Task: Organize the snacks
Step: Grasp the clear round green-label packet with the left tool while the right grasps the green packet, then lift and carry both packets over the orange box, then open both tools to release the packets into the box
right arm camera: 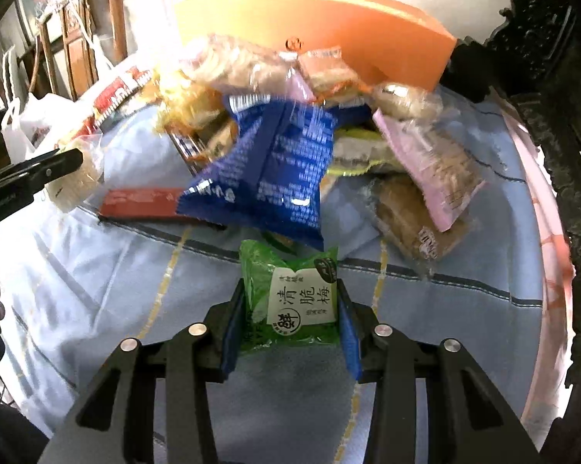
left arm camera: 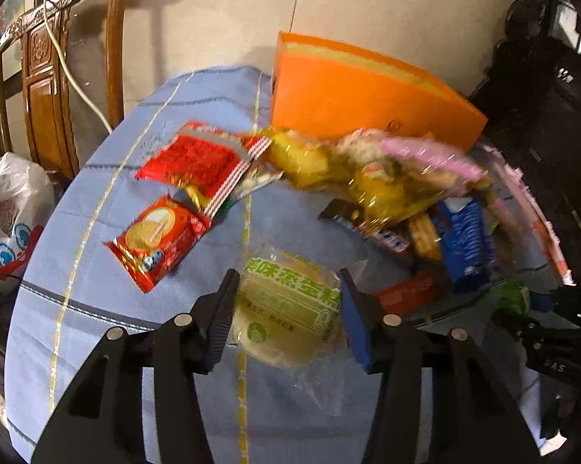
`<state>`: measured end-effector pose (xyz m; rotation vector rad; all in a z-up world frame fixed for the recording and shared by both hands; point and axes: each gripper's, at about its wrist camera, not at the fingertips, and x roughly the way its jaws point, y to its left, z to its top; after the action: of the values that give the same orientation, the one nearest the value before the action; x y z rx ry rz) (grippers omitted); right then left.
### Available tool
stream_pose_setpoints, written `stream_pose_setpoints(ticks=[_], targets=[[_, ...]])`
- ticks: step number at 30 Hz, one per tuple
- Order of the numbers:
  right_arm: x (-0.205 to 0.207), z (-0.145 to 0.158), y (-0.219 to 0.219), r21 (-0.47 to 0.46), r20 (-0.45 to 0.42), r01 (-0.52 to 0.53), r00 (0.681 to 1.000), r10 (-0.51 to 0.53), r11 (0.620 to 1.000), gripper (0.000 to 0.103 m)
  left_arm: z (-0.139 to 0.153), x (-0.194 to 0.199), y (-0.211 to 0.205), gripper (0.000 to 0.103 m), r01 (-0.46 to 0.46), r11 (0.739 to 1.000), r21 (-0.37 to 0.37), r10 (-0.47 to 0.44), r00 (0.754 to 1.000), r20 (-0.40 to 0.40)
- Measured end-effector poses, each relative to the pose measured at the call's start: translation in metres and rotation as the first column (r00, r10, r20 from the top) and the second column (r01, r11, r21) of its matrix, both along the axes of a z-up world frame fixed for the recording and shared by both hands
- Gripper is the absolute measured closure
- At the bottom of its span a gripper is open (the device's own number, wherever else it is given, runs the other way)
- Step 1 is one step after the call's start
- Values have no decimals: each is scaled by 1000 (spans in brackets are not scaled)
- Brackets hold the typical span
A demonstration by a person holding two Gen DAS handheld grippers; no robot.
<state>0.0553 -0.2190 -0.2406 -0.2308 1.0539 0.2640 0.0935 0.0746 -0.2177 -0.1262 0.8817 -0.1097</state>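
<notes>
Fingers of the left gripper (left arm camera: 288, 311) clasp a clear-wrapped steamed cake (left arm camera: 286, 309) above the blue-clothed counter (left arm camera: 97, 309); the right gripper (right arm camera: 290, 324) pinches a green plum packet (right arm camera: 290, 301) between its blue pads; beyond lie a blue snack bag (right arm camera: 267, 178), a red biscuit pack (left arm camera: 159, 241) and mixed snacks before an orange box (left arm camera: 360, 96).

beige wall (left arm camera: 220, 11) behind; carved wooden chair (left arm camera: 43, 77) left; dark carved furniture (right arm camera: 561, 89) right.

Green plum packet (right arm camera: 290, 301) and pale cake packet (left arm camera: 286, 309) lie flat.
</notes>
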Motion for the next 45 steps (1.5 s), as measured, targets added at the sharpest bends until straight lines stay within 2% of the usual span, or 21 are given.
stream_pose_setpoints(ticks=[4,9,17,22,27,35,38,45], targets=[[-1,15,-8,43,12,17,1000,-18,999,60,18,-9,-6,54,36,999,8,-36,998,41],[-6,25,-17,71,15,36,999,-37,997,60,29,-18,-5,55,34,999,-16,-33,998,57],[-10,53,-10,118,64,36,997,-44,992,60,66,-27,-5,55,62,998,-30,-56,987,149],[-8,85,-11,167,120,41,991,-62,985,60,94,-28,-11,55,85,996,-40,-75,974,212],[7,132,-14,229,197,58,975,-104,972,60,123,-23,-17,55,104,993,-50,-87,958,275],[60,215,-18,304,348,75,919,-184,950,60,185,27,-32,55,111,991,-69,-75,913,400],[83,238,-16,308,385,72,902,-194,949,60,206,53,-35,55,113,990,-83,-66,899,433],[142,264,-9,276,429,46,888,-165,960,60,233,122,-51,55,108,991,-81,-61,890,452]])
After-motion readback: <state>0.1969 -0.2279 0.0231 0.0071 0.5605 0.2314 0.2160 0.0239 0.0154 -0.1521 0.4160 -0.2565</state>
